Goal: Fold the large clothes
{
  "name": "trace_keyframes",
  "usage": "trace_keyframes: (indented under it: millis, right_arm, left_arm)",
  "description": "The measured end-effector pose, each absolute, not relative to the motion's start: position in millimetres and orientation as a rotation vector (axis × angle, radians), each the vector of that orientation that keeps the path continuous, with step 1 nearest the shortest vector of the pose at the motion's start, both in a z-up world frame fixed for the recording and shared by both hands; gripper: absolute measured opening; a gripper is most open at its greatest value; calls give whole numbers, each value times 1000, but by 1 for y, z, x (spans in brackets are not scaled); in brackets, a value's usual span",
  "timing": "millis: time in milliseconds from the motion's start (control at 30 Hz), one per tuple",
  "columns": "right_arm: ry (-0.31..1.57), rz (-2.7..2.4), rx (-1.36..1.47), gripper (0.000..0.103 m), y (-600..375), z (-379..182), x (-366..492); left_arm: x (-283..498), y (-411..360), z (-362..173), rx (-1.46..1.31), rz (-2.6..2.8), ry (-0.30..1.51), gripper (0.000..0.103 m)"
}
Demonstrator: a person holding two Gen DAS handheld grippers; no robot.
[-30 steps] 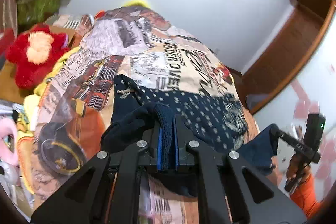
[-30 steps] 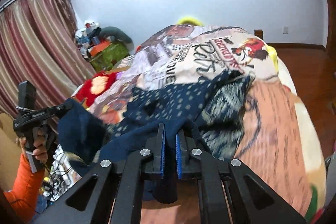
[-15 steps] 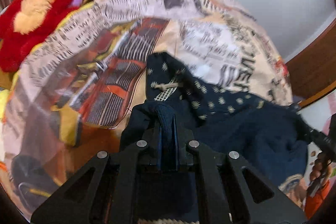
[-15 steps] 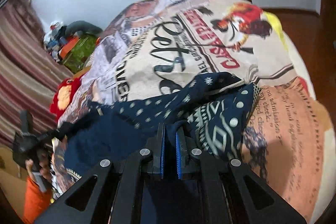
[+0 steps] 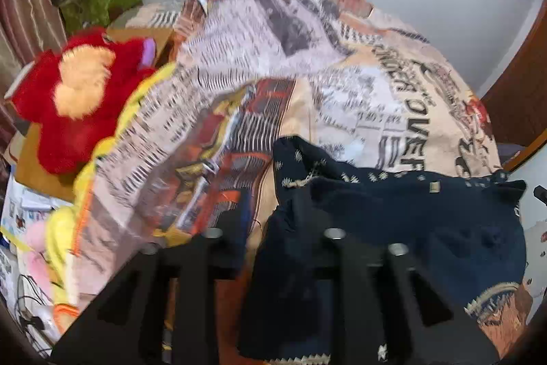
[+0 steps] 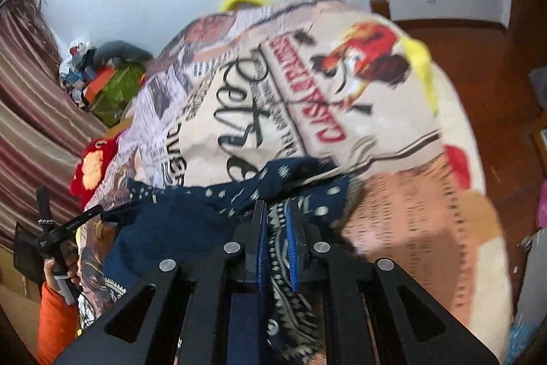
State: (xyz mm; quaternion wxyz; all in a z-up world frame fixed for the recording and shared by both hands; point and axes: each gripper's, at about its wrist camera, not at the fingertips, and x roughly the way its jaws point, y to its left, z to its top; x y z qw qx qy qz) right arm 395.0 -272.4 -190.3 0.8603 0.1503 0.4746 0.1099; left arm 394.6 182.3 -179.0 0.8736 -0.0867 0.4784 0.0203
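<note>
garment: we've got the navy patterned garment [image 5: 410,221] lying across the near part of the bed [image 5: 342,98], on the printed bedspread, bunched up, not flat yet.
left gripper: the left gripper [image 5: 277,228] has its jaws opening right now; cloth drapes over the right finger and sits in the gap, but the pads don't look pressed on it. We read this as letting go of the edge it brought over.
right gripper: the right gripper [image 6: 275,228] is closed down tight on a fold of the garment, patterned trim visible between the blue pads [image 6: 290,245]. Prob. kept pinched so that side doesn't slide while the other is set down.
pose: both point down twd the bed, so fabric lands on the bedspread rather than hanging.
other hand: in the right wrist view we see the left gripper's handle held by a hand [image 6: 56,269] w/ orange sleeve, at far left.
clutter: red plush toy [image 5: 78,98] sits beside the bed, well apart from the garment.
stage: we judge one fold is just being laid; smoothing not yet done.
</note>
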Motion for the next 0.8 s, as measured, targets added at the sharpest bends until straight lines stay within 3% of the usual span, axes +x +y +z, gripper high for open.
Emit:
trace_keyframes:
  millis: [33,100,167,200,233,300,400,700,767,800]
  right_arm:
    - [990,231,285,8,-272,-184,391]
    - [978,237,222,8,-267,-177,382]
    - [976,249,166,10,-256,-174,375]
    - [972,262,137,22,-249,-174,372]
    - [963,270,119,47,-245,-174,368]
    - [894,287,84,72,-233,-172,360]
    - [843,335,39,73,-213,-170,359]
    - [929,353,-37,72,-172,-209,401]
    - [947,355,-48,58,-170,-220,408]
    - [956,356,-54,45,-168,-225,410]
  left_arm:
    - [390,182,-173,-168,47,980,47]
    - [382,180,-164,-145,49,951,55]
    - [377,175,-163,-130,35,959,56]
    - [376,171,-165,-124,25,972,56]
    - [375,166,-168,-116,12,987,56]
    - [374,155,-175,-94,-19,1011,56]
    - [377,133,-190,-47,-66,1051,56]
    - [415,113,-244,-65,-105,1186,56]
    - [423,117,-249,-39,-77,1184,56]
    - [425,119,-250,-27,-72,1177,56]
